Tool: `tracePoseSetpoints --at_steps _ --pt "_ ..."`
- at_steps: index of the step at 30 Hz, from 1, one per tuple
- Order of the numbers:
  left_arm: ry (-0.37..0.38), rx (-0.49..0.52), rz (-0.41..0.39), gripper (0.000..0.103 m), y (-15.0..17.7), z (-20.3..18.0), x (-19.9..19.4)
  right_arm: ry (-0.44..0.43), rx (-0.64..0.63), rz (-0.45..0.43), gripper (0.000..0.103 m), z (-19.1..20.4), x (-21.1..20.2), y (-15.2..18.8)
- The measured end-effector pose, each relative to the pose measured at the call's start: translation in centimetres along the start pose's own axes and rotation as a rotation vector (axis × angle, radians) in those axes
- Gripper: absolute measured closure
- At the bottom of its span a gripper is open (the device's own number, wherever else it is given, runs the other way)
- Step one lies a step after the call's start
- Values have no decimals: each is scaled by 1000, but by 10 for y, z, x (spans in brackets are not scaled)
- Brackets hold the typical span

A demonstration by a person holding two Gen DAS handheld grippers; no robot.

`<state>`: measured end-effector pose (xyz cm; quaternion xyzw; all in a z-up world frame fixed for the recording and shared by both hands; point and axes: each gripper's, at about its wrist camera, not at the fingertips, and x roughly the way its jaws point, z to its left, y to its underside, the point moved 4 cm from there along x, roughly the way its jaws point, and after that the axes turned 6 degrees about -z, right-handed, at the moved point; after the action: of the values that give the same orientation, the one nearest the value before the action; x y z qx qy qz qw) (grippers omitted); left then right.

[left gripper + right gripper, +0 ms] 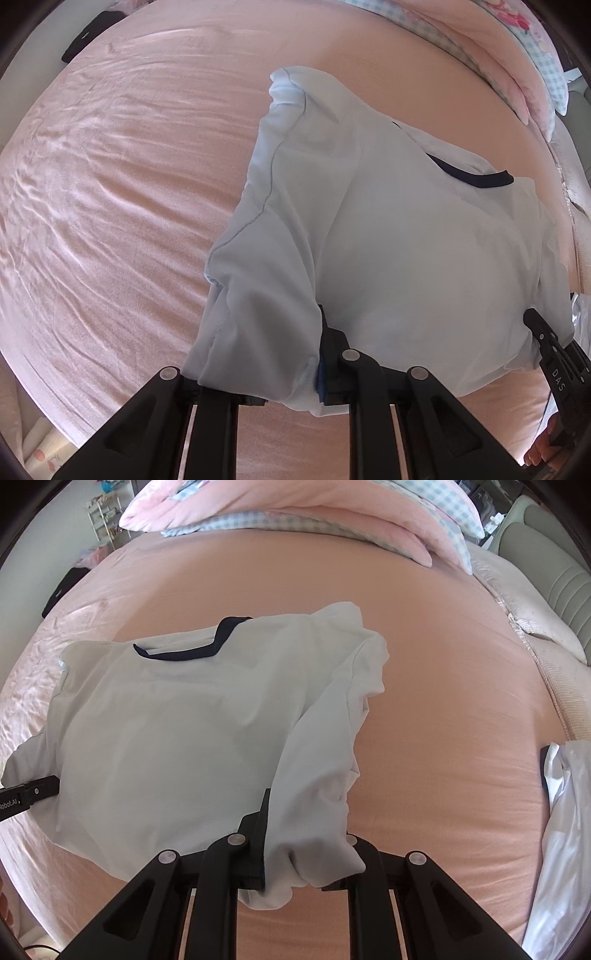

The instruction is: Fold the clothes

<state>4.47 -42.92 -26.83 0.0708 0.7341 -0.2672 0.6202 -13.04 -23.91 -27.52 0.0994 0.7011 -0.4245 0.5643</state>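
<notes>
The left claw (295, 373) is nearly shut and pinches one bottom corner of the pale blue shirt (388, 240). The right claw (295, 856) is nearly shut too, pinching the other bottom corner. The shirt lies in the middle of the pink bed (443, 701), its dark collar (192, 653) toward the pillows (295, 513).

Open pink sheet (443, 701) ahead, pillows (295, 513) (piled) beyond, white bag (565, 830) right

The shirt (177, 731) is spread on the bed (443, 701); quilts (295, 513) are heaped behind, perhaps a bag (565, 834) right.
</notes>
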Motion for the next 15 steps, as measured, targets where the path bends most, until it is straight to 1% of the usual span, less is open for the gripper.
tracePoseSetpoints --at_steps 6,11,15 --pt "20 31 0 88 29 8 -11 -32 -4 4 89 -1 -12 25" --pt "42 54 -1 88 56 17 -16 -92 75 12 89 -8 -20 48" --pt "74 57 -1 88 78 26 -22 -131 105 8 89 -1 -31 71"
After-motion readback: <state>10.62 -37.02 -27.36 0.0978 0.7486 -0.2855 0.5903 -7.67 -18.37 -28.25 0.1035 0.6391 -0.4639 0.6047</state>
